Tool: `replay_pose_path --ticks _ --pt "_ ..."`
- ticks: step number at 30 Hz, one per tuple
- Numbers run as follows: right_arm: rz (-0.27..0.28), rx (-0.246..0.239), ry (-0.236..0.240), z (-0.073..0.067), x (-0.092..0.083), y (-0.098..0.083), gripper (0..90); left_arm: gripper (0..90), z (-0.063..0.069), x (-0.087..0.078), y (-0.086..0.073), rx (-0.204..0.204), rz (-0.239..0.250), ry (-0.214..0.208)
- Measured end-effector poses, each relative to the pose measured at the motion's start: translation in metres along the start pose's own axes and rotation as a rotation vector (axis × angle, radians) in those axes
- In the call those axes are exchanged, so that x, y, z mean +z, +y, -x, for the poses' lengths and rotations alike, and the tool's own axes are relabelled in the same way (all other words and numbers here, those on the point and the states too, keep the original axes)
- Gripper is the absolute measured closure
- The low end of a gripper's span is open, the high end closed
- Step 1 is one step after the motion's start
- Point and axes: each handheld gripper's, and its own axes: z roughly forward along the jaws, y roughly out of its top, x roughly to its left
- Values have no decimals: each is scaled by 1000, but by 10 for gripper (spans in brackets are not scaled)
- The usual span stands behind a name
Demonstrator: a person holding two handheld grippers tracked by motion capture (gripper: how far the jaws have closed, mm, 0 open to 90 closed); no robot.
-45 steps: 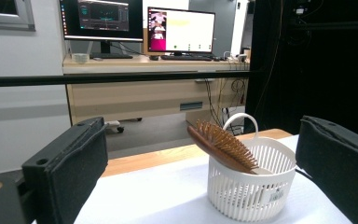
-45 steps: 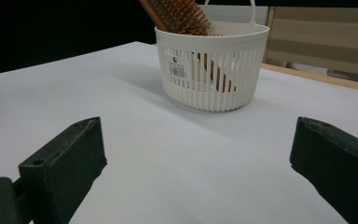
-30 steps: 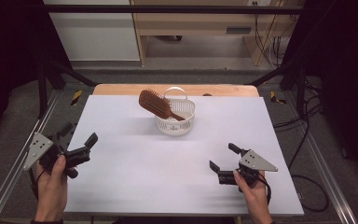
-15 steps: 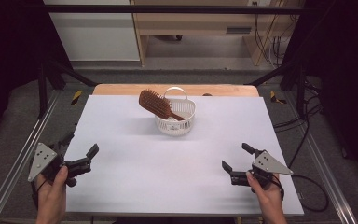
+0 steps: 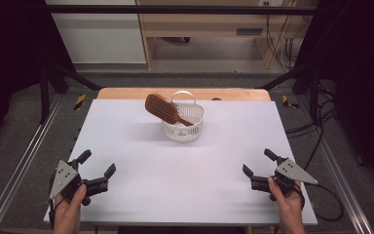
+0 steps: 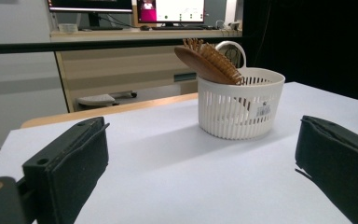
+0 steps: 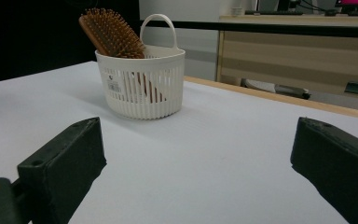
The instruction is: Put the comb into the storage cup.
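A white slatted basket (image 5: 185, 127) with a loop handle stands at the far middle of the white table (image 5: 185, 170). A brown wooden hairbrush (image 5: 161, 107) rests in it, handle down, its bristled head leaning out over the left rim. The left gripper view has the basket (image 6: 240, 106) and brush (image 6: 209, 64) ahead; so does the right gripper view, basket (image 7: 141, 88) and brush (image 7: 110, 33). My left gripper (image 5: 97, 164) sits open at the near left corner, empty. At the near right, my right gripper (image 5: 258, 163) is open and empty.
Beyond the table's far edge runs a wooden strip (image 5: 126, 92), then a wooden desk (image 5: 209, 29) and cables on the floor (image 5: 282, 44). Metal rails (image 5: 24, 165) flank the table on both sides.
Both grippers have drawn back toward the near edge and outward to the corners, staying open. The basket and brush have not moved.
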Motion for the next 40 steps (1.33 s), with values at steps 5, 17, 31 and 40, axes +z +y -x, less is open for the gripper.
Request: replay_pose_path --ticks 5,17,31,40 --pt "10 10 -23 5 -2 -4 31 27 2 4 -12 -14 -27 -19" --pt "-2 13 -9 4 -1 -9 31 27 12 6 -30 -38 -74 -64" --pt "-23 12 36 -6 6 -15 31 29 21 -6 -35 -22 -53 -84" --pt "-44 8 75 -19 18 -17 31 32 -1 -6 -32 -44 19 23"
